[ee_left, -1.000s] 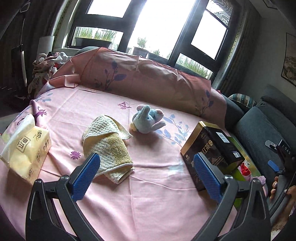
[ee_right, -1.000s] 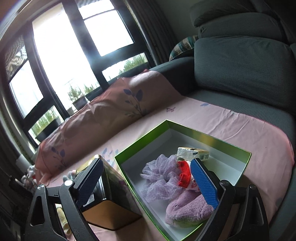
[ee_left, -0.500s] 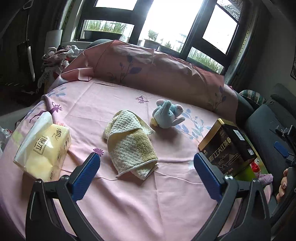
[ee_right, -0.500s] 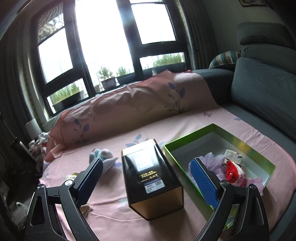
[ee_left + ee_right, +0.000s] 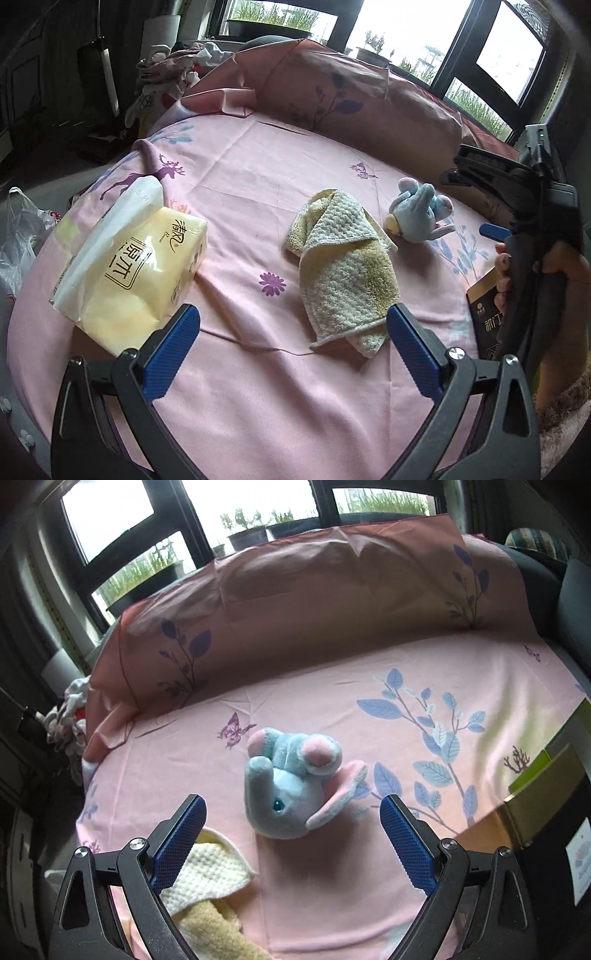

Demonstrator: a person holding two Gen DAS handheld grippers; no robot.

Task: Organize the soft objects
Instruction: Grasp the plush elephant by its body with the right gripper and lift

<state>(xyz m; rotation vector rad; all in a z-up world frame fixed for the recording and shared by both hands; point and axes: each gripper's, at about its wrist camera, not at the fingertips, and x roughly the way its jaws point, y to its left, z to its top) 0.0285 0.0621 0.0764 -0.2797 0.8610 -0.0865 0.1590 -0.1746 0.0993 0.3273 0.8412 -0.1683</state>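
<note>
The right claw [image 5: 291, 834] hangs with its jaws spread wide and nothing between them, now lined up on the blue-and-pink plush elephant [image 5: 295, 786], which sits just beyond its blue pads [image 5: 404, 843]. Half a second ago this claw faced the black tea tin and the green box holding the soft things already put away; it has swung left and closed in on the toy, so the elephant looks like the next piece to collect. The toy lies on its side on the pink bedsheet [image 5: 424, 679], free of everything around it. Just left of it lies the folded yellow-and-white towel [image 5: 343, 269], close but apart, one corner showing under the right claw's left finger. The left claw [image 5: 291, 350] is also released and empty, hovering near the towel's near end. Farther left rests the yellow tissue pack [image 5: 129, 269]. At the right edge of the right wrist view, the tin [image 5: 550, 812] and the green box rim [image 5: 532, 775] wait.
</note>
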